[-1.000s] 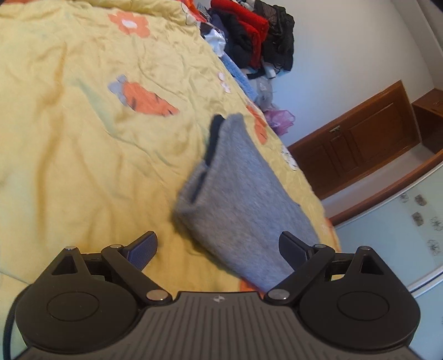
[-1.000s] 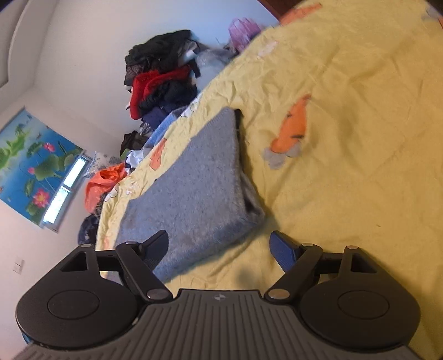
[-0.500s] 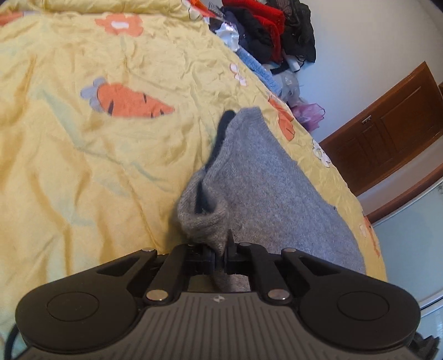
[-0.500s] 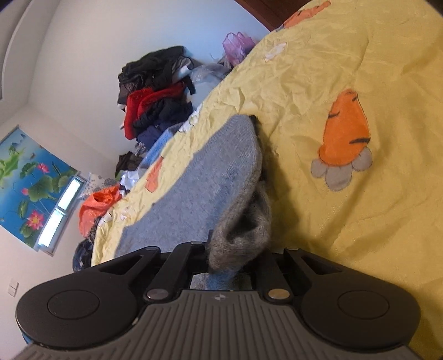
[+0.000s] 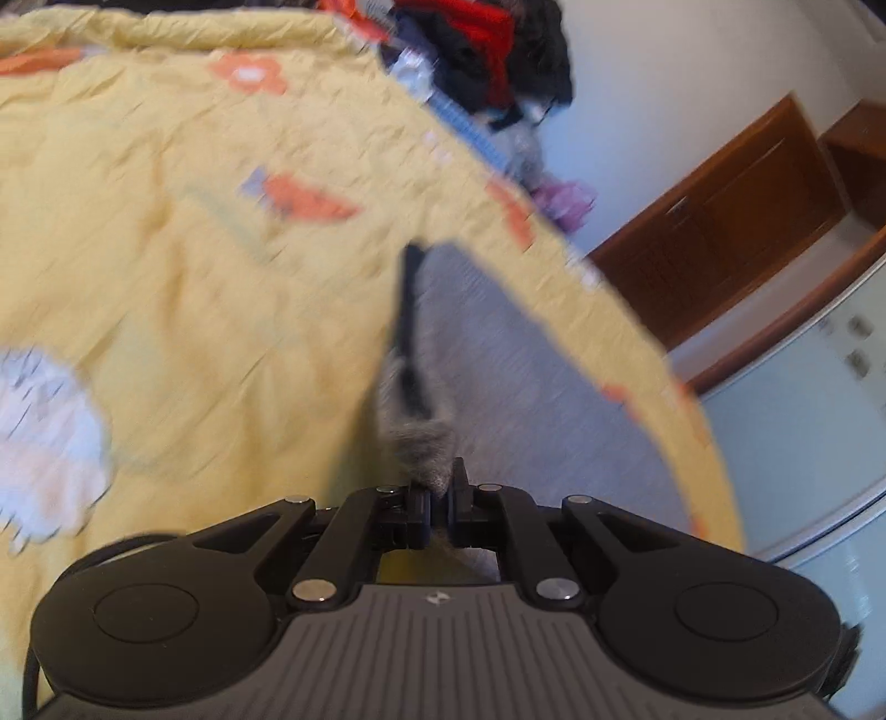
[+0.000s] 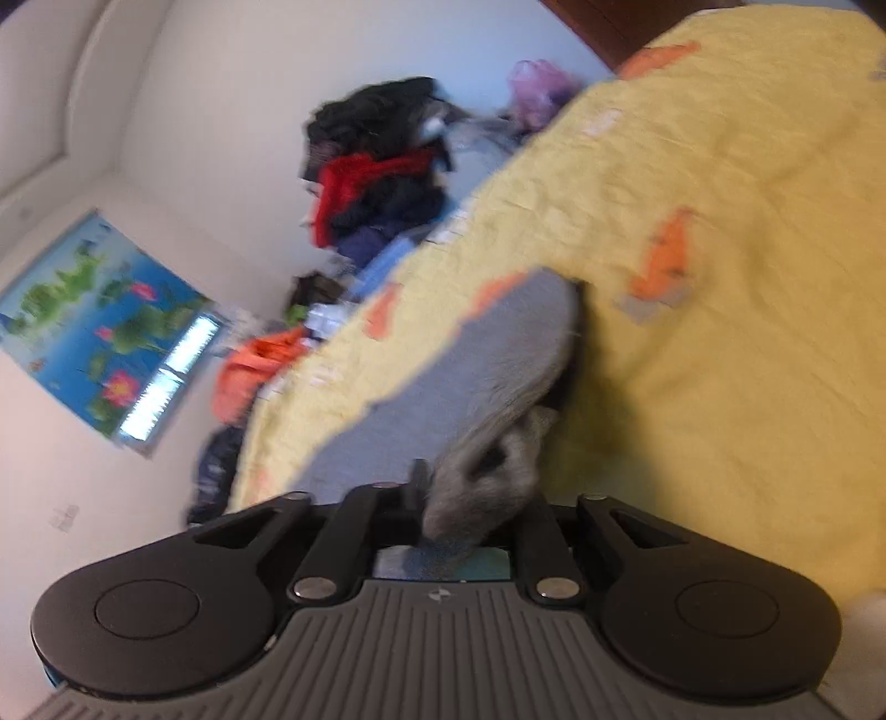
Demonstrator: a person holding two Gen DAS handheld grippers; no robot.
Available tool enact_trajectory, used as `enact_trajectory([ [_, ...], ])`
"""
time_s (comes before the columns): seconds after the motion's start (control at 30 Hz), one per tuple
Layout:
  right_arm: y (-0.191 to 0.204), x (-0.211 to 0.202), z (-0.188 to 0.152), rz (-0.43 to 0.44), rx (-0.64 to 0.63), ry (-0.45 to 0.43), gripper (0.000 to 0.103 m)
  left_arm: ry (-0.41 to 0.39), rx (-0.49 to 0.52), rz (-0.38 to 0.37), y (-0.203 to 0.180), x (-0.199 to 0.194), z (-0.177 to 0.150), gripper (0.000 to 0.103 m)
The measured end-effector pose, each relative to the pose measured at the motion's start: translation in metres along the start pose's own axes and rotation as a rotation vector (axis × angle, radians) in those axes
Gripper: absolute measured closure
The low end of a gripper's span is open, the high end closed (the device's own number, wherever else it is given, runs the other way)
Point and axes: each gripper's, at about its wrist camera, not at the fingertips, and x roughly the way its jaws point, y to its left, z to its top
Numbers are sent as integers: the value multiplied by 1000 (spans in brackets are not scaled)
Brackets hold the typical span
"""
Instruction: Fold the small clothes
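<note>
A grey knit garment [image 5: 515,354] lies folded on the yellow bedspread [image 5: 166,221], with a dark inner edge along its left side. My left gripper [image 5: 440,498] is shut on the garment's near corner, which bunches up between the fingers. In the right wrist view the same grey garment [image 6: 487,354] stretches from the bedspread [image 6: 720,387] up to my right gripper [image 6: 476,498]. Its jaws are opening, and a thick wad of the cloth still fills the gap and touches both fingers. Both views are blurred by motion.
A pile of red, black and blue clothes [image 5: 482,50] sits at the bed's far end, also visible as the clothes pile [image 6: 376,166]. A wooden cabinet [image 5: 736,221] stands past the bed's edge. A lotus poster [image 6: 105,321] hangs on the wall.
Both grippers went from open beside the garment to shut on its near corners. Since then both have pulled back with the cloth, and the garment's near edge has lifted and stretched.
</note>
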Motion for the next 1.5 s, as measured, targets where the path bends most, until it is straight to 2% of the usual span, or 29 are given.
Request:
enact_trajectory([
  [0.03, -6, -1, -2, -53, 3, 0, 35, 16, -3, 39, 8, 1, -6, 98],
  [0.07, -11, -6, -1, -71, 2, -32, 28, 0, -6, 68, 13, -2, -8, 98],
  [0.13, -13, -16, 8, -62, -10, -104, 29, -66, 9, 82, 13, -15, -4, 95],
  [0.2, -8, -18, 26, -69, -45, -150, 29, -141, 74, 89, -2, -25, 11, 92],
  [0.3, 6, 3, 59, -92, -151, -158, 27, -210, 279, 154, -41, -10, 42, 91],
  [0.37, 14, 29, 81, -127, -220, -129, 27, -233, 405, 183, -63, 16, 67, 83],
  [0.4, 15, 43, 90, -147, -241, -105, 27, -236, 419, 223, -70, 30, 79, 72],
  [0.43, 17, 58, 97, -164, -257, -74, 27, -236, 420, 237, -75, 45, 90, 55],
  [0.5, 20, 80, 106, -178, -297, -47, 27, -219, 459, 214, -82, 76, 109, 32],
  [0.53, 22, 91, 110, -185, -325, -30, 27, -203, 474, 225, -85, 95, 115, 31],
  [0.6, 26, 109, 116, -220, -362, -20, 27, -144, 494, 267, -87, 130, 125, 31],
  [0.73, 21, 144, 129, -240, -337, 42, 26, -28, 551, 269, -91, 179, 130, 32],
  [0.8, 16, 157, 133, -204, -307, 83, 26, -14, 578, 275, -93, 192, 129, 37],
  [0.83, 14, 163, 134, -185, -298, 105, 26, -13, 591, 276, -94, 196, 128, 61],
  [0.87, 14, 168, 134, -177, -306, 117, 29, -12, 599, 274, -95, 198, 127, 75],
  [0.9, 16, 169, 134, -186, -337, 102, 51, -14, 610, 266, -97, 197, 126, 93],
  [0.93, 16, 173, 135, -194, -342, 117, 76, -31, 630, 276, -101, 195, 124, 94],
  [0.97, 15, 174, 138, -182, -316, 121, 93, -60, 661, 304, -105, 194, 120, 95],
  [1.03, 22, 167, 140, -135, -323, 75, 93, -157, 691, 357, -111, 183, 117, 96],
  [1.1, 30, 158, 145, -109, -335, 15, 93, -221, 661, 352, -109, 169, 122, 96],
  [1.13, 30, 155, 148, -89, -320, -3, 93, -215, 647, 340, -105, 168, 124, 96],
  [1.17, 29, 155, 149, -91, -316, -15, 93, -198, 645, 360, -101, 171, 125, 96],
  [1.2, 27, 159, 151, -112, -318, -9, 93, -171, 654, 401, -97, 180, 123, 96],
  [1.27, 21, 169, 149, -159, -325, 7, 93, -127, 641, 430, -87, 192, 121, 96],
  [1.37, 14, 174, 142, -167, -287, 33, 87, -143, 604, 436, -88, 187, 121, 93],
  [1.4, 15, 169, 141, -181, -283, 19, 77, -153, 588, 434, -90, 182, 121, 93],
  [1.47, 22, 148, 137, -193, -285, -76, 61, -211, 579, 438, -98, 164, 117, 92],
  [1.5, 30, 136, 135, -190, -297, -120, 57, -255, 574, 435, -105, 152, 113, 91],
])
